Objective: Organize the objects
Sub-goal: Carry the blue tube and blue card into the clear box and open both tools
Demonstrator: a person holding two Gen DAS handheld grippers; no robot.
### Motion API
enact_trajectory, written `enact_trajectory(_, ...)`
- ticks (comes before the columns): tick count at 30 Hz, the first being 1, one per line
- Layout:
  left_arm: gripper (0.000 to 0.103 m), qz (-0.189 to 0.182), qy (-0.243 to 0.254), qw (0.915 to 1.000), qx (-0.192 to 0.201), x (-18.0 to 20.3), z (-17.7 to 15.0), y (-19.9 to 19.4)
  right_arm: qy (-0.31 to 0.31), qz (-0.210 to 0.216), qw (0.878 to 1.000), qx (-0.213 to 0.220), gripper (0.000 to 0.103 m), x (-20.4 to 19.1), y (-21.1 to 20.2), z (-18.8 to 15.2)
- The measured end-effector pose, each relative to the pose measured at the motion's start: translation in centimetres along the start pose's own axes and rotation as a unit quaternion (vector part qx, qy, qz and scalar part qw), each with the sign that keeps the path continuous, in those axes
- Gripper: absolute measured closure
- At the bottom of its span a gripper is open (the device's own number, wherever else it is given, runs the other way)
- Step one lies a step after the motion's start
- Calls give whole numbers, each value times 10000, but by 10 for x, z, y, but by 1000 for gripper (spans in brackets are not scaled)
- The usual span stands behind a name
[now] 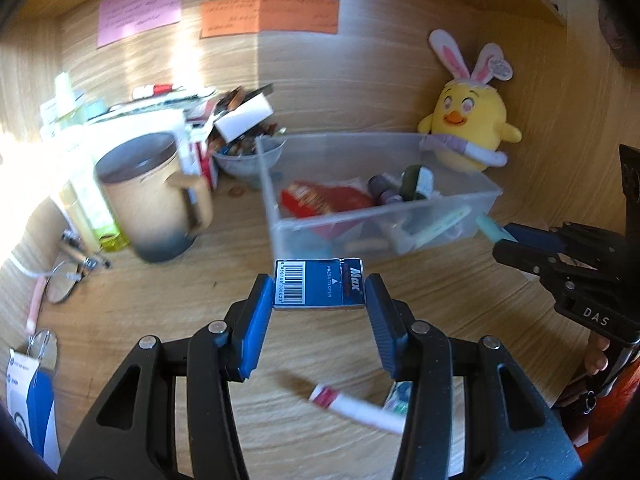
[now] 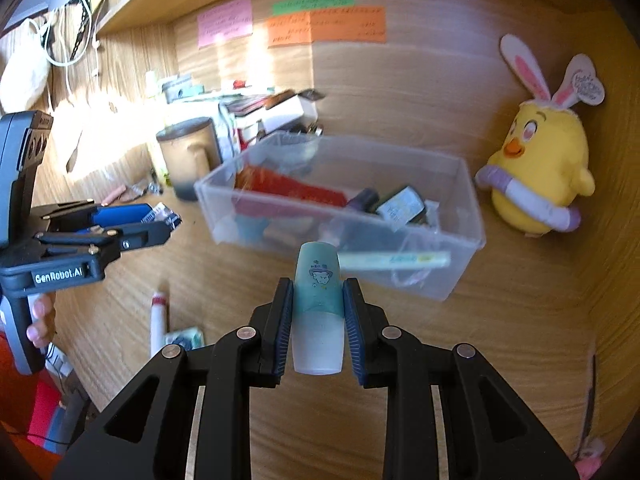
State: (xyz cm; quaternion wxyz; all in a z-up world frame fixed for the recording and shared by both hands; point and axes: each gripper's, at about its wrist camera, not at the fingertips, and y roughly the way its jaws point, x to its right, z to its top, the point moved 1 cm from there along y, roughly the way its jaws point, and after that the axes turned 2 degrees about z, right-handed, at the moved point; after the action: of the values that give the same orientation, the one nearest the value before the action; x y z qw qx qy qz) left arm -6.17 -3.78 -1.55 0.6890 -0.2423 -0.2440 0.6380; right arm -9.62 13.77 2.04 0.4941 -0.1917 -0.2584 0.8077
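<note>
Left to right: mug and paper clutter sit at the far left of the desk, untouched. Glasses lie near the edge.

Left tongs are clamped on a small blue box with a barcode, "Max" and "PRESS TO OPEN" print; likely staples. It is held flat above the desk, just short of the clear bin.

The bin already holds a red packet, small bottles and a pen-like stick, so sorting looks roughly mid-way. Below the tongs a white tube with a red cap and a small green pack are left loose on the desk.

Right tongs are clamped on a teal-capped tube with a frosted white body and a cartoon print, held upright-ish, cap pointing at the bin's near wall.

Yellow chick plush stands right of the bin, against the back panel.

Left to do, my read: drop both held items in, then collect the two loose ones.
</note>
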Motion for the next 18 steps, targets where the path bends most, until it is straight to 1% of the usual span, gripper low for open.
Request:
enact_trajectory(12,56,-258,0,9990,371,18,42,4,-68,-177,9984,536,80,26,-11,38)
enact_trajectory(18,56,-259,96,9984,492,25,61,7,-90,-264,9974,666,80,36,-7,58)
